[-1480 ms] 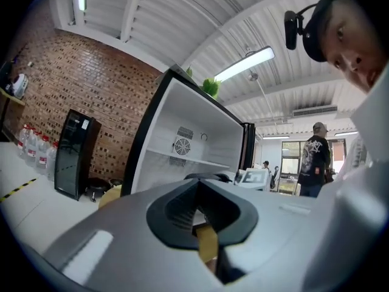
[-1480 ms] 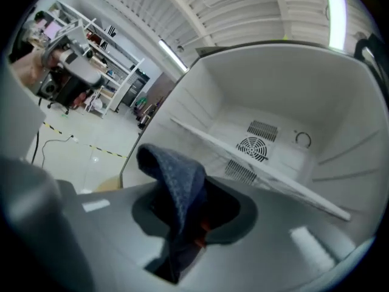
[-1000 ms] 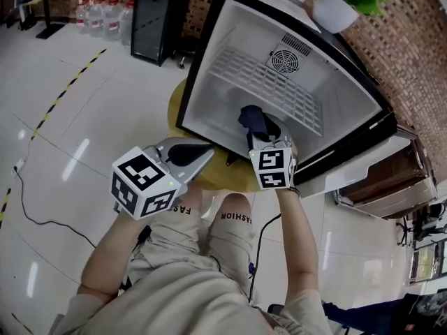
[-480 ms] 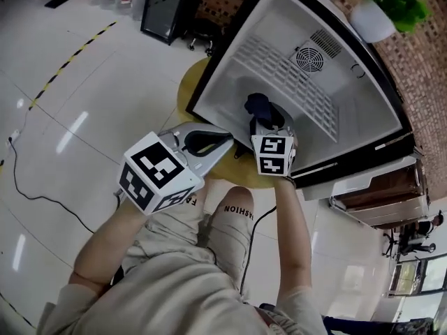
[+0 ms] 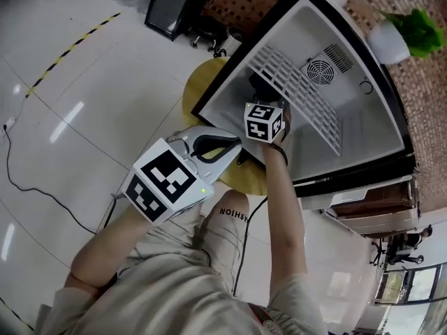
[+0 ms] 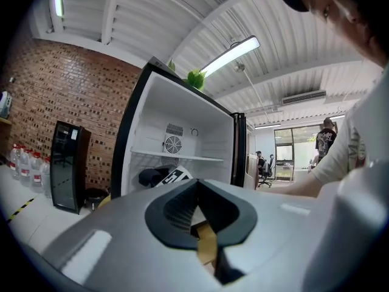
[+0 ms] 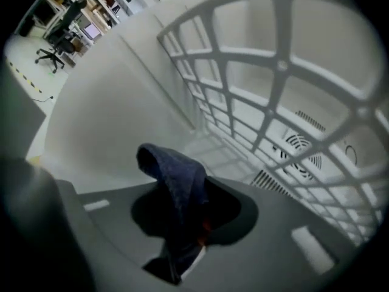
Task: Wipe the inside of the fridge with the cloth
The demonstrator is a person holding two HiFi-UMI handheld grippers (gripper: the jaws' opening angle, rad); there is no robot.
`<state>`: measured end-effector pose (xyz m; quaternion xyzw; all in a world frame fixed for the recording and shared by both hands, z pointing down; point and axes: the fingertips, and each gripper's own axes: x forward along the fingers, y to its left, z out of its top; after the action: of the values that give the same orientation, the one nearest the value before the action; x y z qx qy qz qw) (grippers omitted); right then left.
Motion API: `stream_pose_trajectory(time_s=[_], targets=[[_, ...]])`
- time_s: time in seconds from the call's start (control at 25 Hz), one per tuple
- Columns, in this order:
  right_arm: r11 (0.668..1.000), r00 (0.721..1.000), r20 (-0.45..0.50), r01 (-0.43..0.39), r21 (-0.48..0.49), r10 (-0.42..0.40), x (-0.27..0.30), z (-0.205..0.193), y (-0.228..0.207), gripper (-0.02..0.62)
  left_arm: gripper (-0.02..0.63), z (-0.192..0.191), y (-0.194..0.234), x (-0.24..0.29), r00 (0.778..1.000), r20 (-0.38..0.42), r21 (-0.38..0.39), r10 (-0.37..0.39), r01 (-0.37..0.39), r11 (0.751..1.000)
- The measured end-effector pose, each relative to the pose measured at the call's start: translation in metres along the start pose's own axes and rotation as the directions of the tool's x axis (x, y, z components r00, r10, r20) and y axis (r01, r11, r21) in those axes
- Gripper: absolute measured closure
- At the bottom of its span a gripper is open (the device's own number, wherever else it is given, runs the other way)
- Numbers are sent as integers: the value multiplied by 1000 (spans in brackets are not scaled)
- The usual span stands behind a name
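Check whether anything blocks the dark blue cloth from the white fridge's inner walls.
Nothing visible does. The right gripper, shut on the dark blue cloth, is inside the open white fridge; only the white wire shelf runs close above it.

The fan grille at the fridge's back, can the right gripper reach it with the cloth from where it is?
Probably not directly. The right gripper, shut on the cloth, sits below the wire shelf, and the fan grille is above that shelf. Going in over the shelf looks free.
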<state>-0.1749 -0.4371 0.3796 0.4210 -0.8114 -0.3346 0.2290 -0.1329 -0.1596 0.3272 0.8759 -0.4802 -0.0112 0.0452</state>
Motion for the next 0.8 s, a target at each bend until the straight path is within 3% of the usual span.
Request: stream_pose_trajectory(time_s=[0.2, 0.32, 0.44, 0.6, 0.8], targets=[[994, 993, 72, 95, -52, -92, 42, 41, -1, 515, 606, 7, 7, -14, 1000, 15, 22, 24, -24, 999], [990, 992, 64, 115, -87, -110, 47, 42, -3, 514, 606, 15, 10, -20, 999, 38, 21, 31, -31, 999], [979, 982, 10, 189, -81, -188, 28, 10, -36, 514, 606, 21, 8, -22, 998, 52, 18, 18, -19, 1000], [947, 938, -131, 320, -39, -322, -13, -59, -104, 515, 606, 26, -2, -21, 998, 65, 13, -13, 12, 1000], [929, 898, -253, 370, -7, -359, -37, -106, -143, 515, 606, 27, -14, -15, 996, 71, 2, -48, 48, 999]])
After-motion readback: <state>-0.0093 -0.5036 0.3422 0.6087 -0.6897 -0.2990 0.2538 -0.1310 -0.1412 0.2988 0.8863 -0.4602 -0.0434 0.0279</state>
